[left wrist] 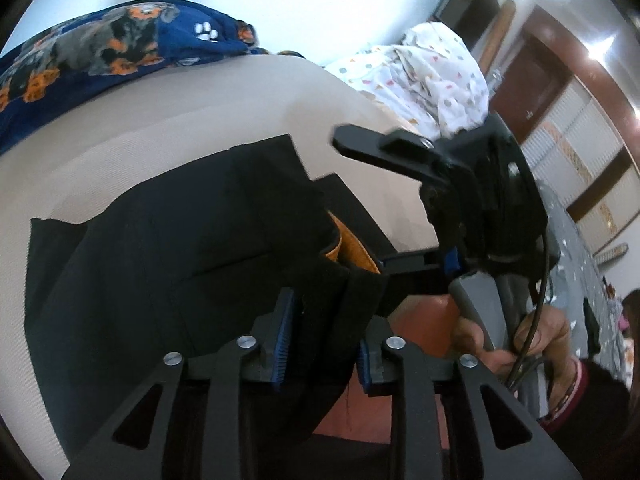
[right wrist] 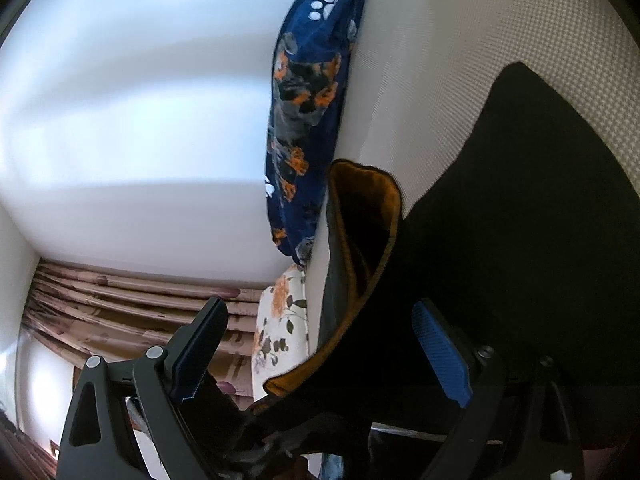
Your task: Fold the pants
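Note:
Black pants (left wrist: 160,248) with an orange lining (left wrist: 352,248) lie on a beige mattress (left wrist: 200,112). My left gripper (left wrist: 322,344) is shut on a bunched fold of the pants' waistband near the mattress edge. In the left wrist view the right gripper (left wrist: 404,216) stands just beyond, at the same waistband, one finger above it and one below. In the right wrist view the right gripper (right wrist: 320,356) is open, its blue pads (right wrist: 440,356) wide apart around the pants' (right wrist: 520,220) orange-lined waistband (right wrist: 360,216).
A navy dog-print blanket (left wrist: 100,44) lies at the mattress's far side, also in the right wrist view (right wrist: 312,92). A white dotted cover (left wrist: 432,80) is heaped at the far right. A floral pillow (right wrist: 280,328) and curtains (right wrist: 120,300) are in the right wrist view.

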`<state>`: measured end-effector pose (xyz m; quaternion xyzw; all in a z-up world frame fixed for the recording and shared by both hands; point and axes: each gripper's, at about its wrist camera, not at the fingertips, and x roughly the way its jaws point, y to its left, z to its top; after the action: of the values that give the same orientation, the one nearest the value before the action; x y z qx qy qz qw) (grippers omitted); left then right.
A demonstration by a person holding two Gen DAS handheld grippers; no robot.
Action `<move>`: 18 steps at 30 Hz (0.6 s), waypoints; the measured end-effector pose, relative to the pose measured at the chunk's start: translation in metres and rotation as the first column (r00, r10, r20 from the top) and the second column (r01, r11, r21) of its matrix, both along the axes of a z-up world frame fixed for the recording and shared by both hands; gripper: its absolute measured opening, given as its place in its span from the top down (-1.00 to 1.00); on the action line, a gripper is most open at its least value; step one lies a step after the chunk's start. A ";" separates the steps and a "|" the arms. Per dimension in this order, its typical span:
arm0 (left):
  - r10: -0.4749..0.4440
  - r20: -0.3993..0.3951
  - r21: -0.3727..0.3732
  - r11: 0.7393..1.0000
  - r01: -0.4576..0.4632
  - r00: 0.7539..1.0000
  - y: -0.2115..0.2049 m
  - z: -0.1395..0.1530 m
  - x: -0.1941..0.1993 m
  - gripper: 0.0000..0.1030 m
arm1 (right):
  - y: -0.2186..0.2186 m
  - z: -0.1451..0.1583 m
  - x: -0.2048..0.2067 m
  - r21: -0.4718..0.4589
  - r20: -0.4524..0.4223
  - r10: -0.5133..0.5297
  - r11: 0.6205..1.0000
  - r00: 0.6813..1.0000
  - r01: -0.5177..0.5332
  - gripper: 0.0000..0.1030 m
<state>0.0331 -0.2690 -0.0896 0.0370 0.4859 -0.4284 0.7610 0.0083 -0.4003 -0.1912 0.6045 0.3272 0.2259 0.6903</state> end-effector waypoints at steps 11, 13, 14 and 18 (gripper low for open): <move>-0.070 0.008 -0.126 0.989 0.070 0.998 0.015 0.023 -0.009 -0.19 | 0.005 -0.009 0.006 -0.035 -0.051 0.041 0.998 0.998 -0.043 -0.74; -0.059 0.021 -0.150 0.987 0.061 0.998 0.028 0.034 -0.006 -0.19 | 0.006 -0.008 0.009 -0.060 -0.067 0.057 0.996 0.996 -0.061 -0.71; -0.032 0.048 -0.160 0.986 0.039 0.998 0.041 0.041 -0.004 -0.20 | 0.006 -0.007 0.010 -0.075 -0.077 0.069 0.994 0.995 -0.074 -0.68; 0.158 0.148 -0.132 0.981 -0.139 0.976 0.099 0.053 0.008 -0.70 | 0.009 -0.005 0.016 -0.158 -0.136 0.112 0.978 0.984 -0.133 -0.45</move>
<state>0.0407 -0.1701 -0.0363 -0.0120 0.3986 -0.3946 0.8278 0.0241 -0.3913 -0.1966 0.5365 0.4247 0.2013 0.7009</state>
